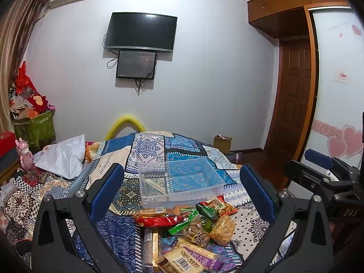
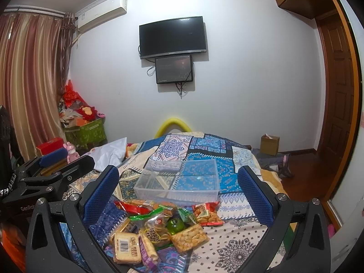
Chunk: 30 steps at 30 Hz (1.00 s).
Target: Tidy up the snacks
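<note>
A pile of wrapped snacks [image 1: 186,227] lies on the patterned bedspread, also in the right wrist view [image 2: 159,227]. It holds a red packet [image 1: 159,220], a green round item [image 2: 175,225] and biscuit packs [image 2: 126,248]. Just behind it stands an empty clear plastic box [image 1: 179,182] with a divider, also in the right wrist view [image 2: 179,182]. My left gripper [image 1: 182,188] is open and empty, above the pile. My right gripper [image 2: 179,191] is open and empty, above the pile. Each gripper shows at the edge of the other's view.
A white bag [image 1: 63,157] lies on the bed's far left. A pink toy [image 2: 72,151] and a green bin [image 2: 88,132] of clutter stand left of the bed. A cardboard box [image 2: 269,144] sits on the floor at right by a wooden door [image 1: 293,104].
</note>
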Available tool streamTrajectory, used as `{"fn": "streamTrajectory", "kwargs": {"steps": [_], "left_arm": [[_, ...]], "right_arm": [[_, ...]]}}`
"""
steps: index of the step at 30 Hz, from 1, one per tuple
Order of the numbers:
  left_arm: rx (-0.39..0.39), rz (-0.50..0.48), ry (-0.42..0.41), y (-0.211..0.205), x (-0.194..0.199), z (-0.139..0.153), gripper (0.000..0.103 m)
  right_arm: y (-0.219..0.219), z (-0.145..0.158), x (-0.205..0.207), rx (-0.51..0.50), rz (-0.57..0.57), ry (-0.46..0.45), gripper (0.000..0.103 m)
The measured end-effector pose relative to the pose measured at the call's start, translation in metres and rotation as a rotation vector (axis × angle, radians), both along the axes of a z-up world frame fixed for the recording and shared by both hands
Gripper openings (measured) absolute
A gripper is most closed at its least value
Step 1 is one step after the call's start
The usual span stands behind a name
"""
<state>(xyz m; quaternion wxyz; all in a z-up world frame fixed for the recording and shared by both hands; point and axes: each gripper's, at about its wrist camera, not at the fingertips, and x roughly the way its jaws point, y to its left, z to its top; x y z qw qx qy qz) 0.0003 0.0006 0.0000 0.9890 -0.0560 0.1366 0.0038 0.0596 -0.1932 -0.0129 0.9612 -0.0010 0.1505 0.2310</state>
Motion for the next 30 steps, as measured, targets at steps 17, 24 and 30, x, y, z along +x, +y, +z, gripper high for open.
{"fn": "streamTrajectory", "kwargs": {"steps": [17,24,30], "left_arm": [[-0.007,-0.001,0.012,0.002,0.003,-0.003,0.103],[-0.015,-0.017,0.034,0.005,0.012,-0.012,0.103],[-0.018,-0.025,0.120,0.010,0.032,-0.036,0.103]], "right_arm": [[-0.002,-0.003,0.002,0.005,-0.003,0.011,0.103],[-0.002,-0.009,0.009,-0.001,-0.009,0.031,0.103],[-0.004,-0.026,0.024,-0.011,-0.023,0.091,0.103]]}}
